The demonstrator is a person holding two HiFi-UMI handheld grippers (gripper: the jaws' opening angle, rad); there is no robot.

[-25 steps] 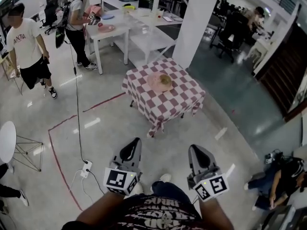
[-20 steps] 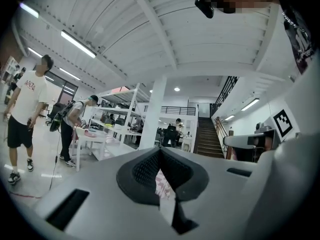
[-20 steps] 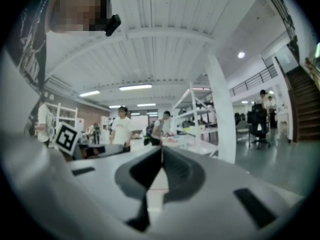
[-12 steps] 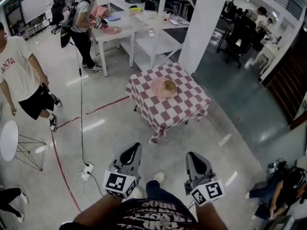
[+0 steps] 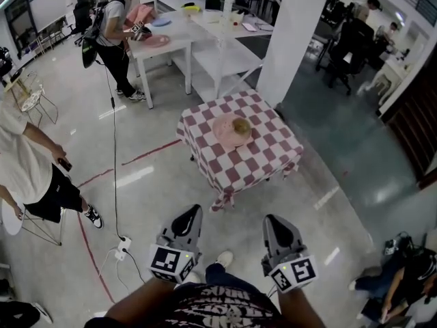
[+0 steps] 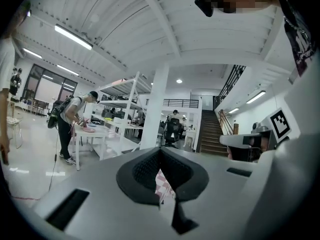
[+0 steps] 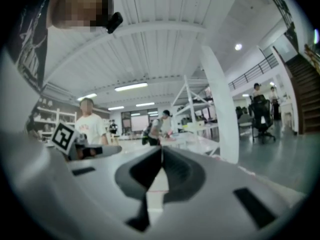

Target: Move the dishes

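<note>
A pink plate (image 5: 225,130) with a small brownish dish (image 5: 240,124) on it lies on a small table under a red-and-white checked cloth (image 5: 252,159), in the middle of the head view. Both grippers are held low in front of my body, well short of the table and pointing toward it. My left gripper (image 5: 191,212) is shut and empty, and in the left gripper view its jaws (image 6: 160,151) meet at the tip, with a strip of checked cloth (image 6: 164,181) showing beyond. My right gripper (image 5: 272,220) is likewise shut on nothing (image 7: 161,151).
A white pillar (image 5: 290,33) rises behind the table. A person (image 5: 113,26) bends over a white table (image 5: 177,39) at the back. Another person (image 5: 27,169) walks at the left. A power strip and cable (image 5: 123,244) lie on the floor. Someone sits at the lower right (image 5: 403,265).
The checked table has drawn a little nearer in the head view. The person in the white shirt has moved down the left edge. Both grippers stay shut in the same pose.
</note>
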